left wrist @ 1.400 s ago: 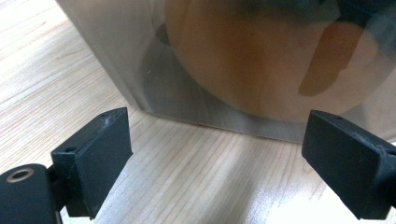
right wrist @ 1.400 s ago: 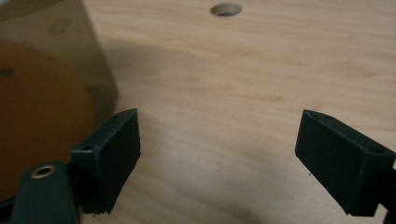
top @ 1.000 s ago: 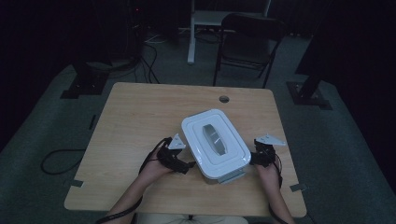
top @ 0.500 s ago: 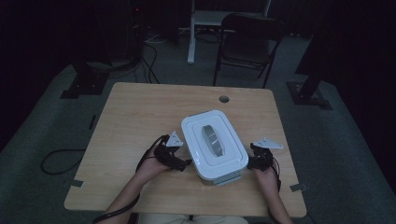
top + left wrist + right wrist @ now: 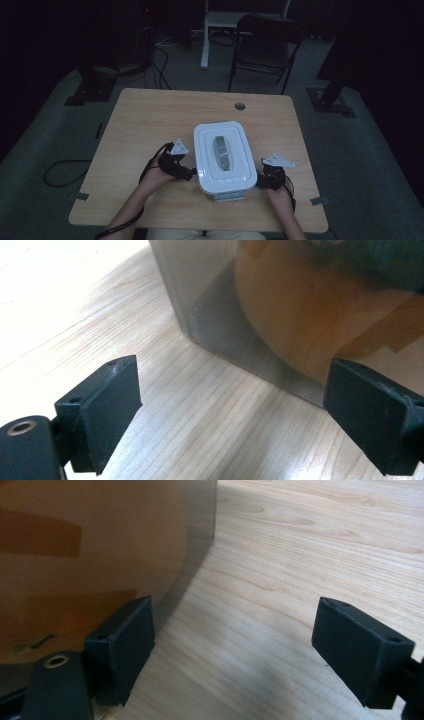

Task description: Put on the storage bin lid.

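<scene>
A white lidded container [image 5: 222, 157] with a grey handle on its lid stands in the middle of the wooden table [image 5: 150, 115]. My left gripper [image 5: 189, 173] is at its left side, open. In the left gripper view the jaws [image 5: 235, 380] stand wide apart just short of the container's translucent wall [image 5: 210, 300], with something tan behind it. My right gripper [image 5: 260, 181] is at the container's near right corner, also open. In the right gripper view [image 5: 235, 615] the left jaw is beside the curved wall [image 5: 100, 545] and bare wood lies between the jaws.
A round cable hole [image 5: 240, 106] is in the table near its far edge. A dark folding chair [image 5: 265, 45] and a white stand [image 5: 210, 30] are behind the table. Cables [image 5: 60, 172] trail on the floor at the left.
My right gripper has moved nearer and leftward, up to the container's near right corner. The container's near end seems shifted slightly left. The left gripper has hardly moved.
</scene>
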Available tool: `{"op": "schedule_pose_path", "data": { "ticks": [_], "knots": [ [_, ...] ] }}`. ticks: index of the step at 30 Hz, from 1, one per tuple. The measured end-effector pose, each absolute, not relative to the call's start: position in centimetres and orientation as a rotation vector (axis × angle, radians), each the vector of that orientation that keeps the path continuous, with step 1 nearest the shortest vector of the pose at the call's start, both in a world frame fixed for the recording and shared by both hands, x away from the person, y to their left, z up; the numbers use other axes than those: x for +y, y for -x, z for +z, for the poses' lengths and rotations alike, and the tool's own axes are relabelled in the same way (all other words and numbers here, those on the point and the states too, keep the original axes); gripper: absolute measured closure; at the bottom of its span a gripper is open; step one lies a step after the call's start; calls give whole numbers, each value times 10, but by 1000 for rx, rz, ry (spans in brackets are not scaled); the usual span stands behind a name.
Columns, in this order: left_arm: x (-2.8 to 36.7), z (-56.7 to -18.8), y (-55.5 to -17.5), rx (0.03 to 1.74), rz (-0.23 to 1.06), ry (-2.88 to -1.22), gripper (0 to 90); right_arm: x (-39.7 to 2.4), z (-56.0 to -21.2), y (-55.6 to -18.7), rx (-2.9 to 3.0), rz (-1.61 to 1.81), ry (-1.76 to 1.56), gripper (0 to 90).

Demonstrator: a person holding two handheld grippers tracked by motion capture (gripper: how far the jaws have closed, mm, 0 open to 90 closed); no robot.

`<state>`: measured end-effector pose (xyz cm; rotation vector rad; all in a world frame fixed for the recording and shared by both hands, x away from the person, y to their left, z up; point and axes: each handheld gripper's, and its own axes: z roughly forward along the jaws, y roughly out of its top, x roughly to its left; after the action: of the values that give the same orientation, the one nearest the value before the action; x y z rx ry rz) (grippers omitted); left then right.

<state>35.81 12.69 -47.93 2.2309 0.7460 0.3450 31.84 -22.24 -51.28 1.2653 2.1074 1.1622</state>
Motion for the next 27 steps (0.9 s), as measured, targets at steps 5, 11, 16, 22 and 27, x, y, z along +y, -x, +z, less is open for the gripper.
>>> {"op": "schedule_pose_path", "data": {
  "ticks": [5, 11, 16, 22, 27],
  "knots": [
    [130, -479, -359, 756, 351, -2229, 91, -220, -514, -314, 2107, 1183, -1282, 173],
    [135, -479, -358, 767, 367, -2232, 91, -216, -514, -308, 2141, 1199, -1262, 172],
    [138, -480, -360, 769, 368, -2187, 91, -219, -513, -312, 2137, 1220, -1257, 141],
    [140, -480, -363, 762, 395, -2153, 91, -223, -507, -322, 2118, 1253, -1223, 139],
    [144, -479, -364, 780, 427, -2125, 91, -228, -506, -332, 2069, 1251, -1257, 135]
  ]
}}
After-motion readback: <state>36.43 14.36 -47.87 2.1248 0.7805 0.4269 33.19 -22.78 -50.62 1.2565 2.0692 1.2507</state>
